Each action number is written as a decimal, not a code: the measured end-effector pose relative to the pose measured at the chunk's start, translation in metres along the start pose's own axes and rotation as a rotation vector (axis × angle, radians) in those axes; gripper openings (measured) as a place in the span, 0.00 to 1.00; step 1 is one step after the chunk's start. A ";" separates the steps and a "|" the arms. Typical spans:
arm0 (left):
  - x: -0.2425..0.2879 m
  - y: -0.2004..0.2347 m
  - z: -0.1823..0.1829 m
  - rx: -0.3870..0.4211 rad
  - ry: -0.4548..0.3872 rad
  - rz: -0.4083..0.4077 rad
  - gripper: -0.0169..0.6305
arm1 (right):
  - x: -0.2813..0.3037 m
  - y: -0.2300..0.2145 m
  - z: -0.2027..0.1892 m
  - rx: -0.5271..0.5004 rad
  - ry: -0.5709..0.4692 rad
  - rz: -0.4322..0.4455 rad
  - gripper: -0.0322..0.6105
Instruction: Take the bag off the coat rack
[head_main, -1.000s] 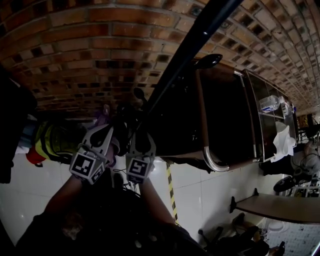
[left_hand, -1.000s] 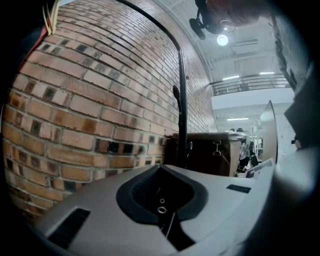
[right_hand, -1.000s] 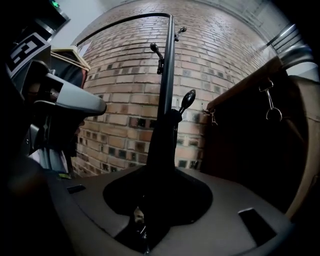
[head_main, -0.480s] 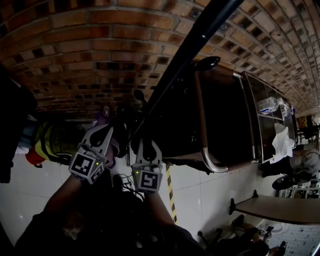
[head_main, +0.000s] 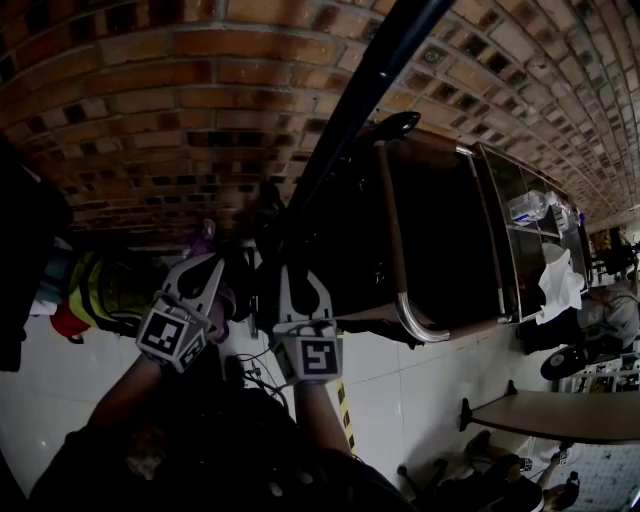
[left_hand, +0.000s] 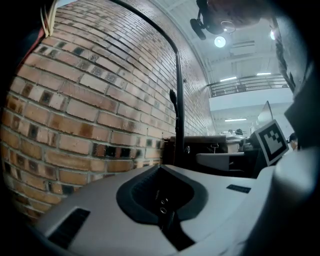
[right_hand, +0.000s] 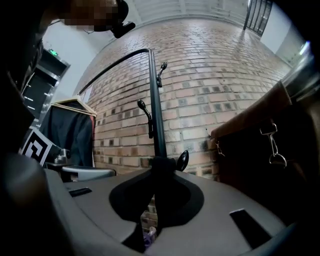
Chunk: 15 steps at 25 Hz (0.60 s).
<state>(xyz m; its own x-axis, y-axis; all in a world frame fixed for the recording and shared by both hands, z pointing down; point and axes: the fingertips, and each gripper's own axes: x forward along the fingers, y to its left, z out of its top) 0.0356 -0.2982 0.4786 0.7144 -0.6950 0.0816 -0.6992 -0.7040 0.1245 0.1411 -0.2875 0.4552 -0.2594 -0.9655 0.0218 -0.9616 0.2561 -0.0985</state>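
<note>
Bag (right_hand: 260, 165) is seen beside the coat rack pole (head_main: 350, 110), its strap (right_hand: 159, 187) pinched by the right gripper (head_main: 297, 272), whose jaws have just been closing; the left gripper (head_main: 205, 268) is clenched on nothing. Unhooking is judged in hand: the strap must be lifted over the hook (right_hand: 183, 160) and drawn away from the brick wall (head_main: 150, 90) close behind.

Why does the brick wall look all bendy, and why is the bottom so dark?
Head view: the wide lens bows the brick wall into an arch, and the arms below are lost in shadow. Left gripper view: a ceiling lamp glares white. Right gripper view: the wall bends too, edges going black.
</note>
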 end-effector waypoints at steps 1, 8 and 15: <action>0.000 0.000 0.000 0.001 -0.001 -0.001 0.05 | 0.001 0.000 0.003 0.013 -0.001 0.010 0.12; 0.001 0.005 0.008 -0.011 -0.014 0.012 0.05 | 0.011 -0.001 0.022 0.100 -0.015 0.083 0.12; 0.005 0.016 0.011 -0.021 -0.017 0.028 0.05 | 0.020 -0.007 0.031 0.218 -0.025 0.143 0.12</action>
<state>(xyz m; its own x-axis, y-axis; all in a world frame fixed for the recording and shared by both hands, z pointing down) 0.0278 -0.3142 0.4701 0.6939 -0.7168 0.0683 -0.7178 -0.6813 0.1436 0.1456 -0.3103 0.4251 -0.3865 -0.9217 -0.0324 -0.8726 0.3768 -0.3108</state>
